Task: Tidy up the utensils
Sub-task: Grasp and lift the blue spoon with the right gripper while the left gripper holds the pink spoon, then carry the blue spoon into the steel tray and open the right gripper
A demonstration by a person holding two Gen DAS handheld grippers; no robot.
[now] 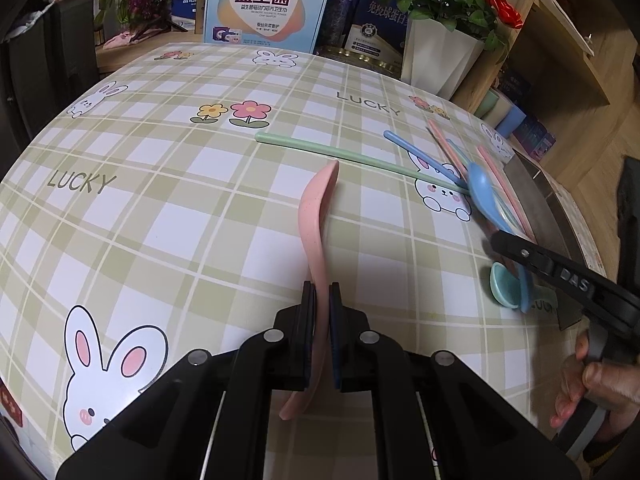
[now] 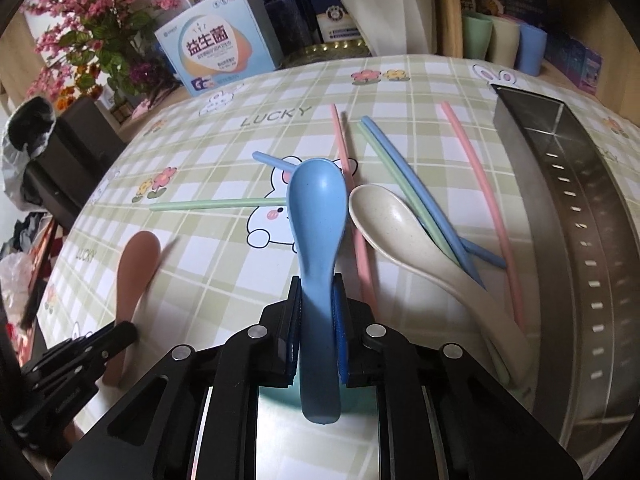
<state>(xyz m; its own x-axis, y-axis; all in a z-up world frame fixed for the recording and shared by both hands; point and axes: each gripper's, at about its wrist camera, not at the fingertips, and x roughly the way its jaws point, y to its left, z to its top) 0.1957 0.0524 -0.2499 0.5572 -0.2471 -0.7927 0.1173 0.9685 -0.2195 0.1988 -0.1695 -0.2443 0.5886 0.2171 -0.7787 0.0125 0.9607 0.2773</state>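
Through my left wrist camera, my left gripper (image 1: 320, 300) was clenched on the handle of the pink spoon (image 1: 316, 216), whose bowl stretched out over the checked tablecloth (image 1: 160, 200); I held it near the tail so the bowl stayed free to tip into a holder. A green chopstick (image 1: 340, 156) lay just beyond its tip. Off to the right I could see my right gripper (image 1: 504, 244) and my hand (image 1: 592, 384) on its trigger, low over the heap of loose utensils, with a teal spoon (image 1: 502, 284) just under it.

Through my right wrist camera, that gripper's pads hugged the handle of the blue spoon (image 2: 318, 216), grasping it, I judged, its bowl pointing away over the pile. A cream spoon (image 2: 400, 232) rested beside it across blue, green and pink chopsticks (image 2: 476, 176). The steel tray (image 2: 560, 208) ran along the right, apparently empty, near enough to be where everything belonged. The pink spoon showed at left, blurred.
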